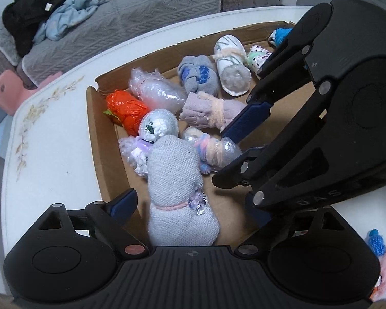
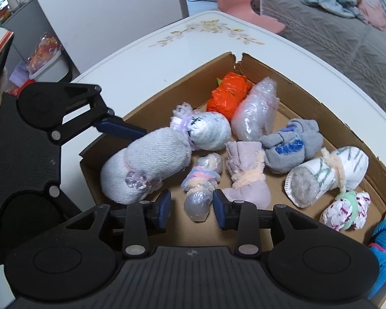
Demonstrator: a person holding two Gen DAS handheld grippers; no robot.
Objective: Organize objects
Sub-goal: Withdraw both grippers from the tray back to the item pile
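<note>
both grippers' jaws gape apart: left gripper (image 1: 190,206), right gripper (image 2: 191,206).

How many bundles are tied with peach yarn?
2: the lilac cloth bundle mid-box, and the white striped roll to its right. Others carry pink or multicolour ties; the box's right end is cut off.

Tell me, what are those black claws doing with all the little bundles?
A person is sorting wrapped bundles in a shallow cardboard box on a white table. The left gripper is open around a grey knitted bundle tied with pink cord. The right gripper is open around a small plastic-wrapped bundle with pastel yarn.
</note>
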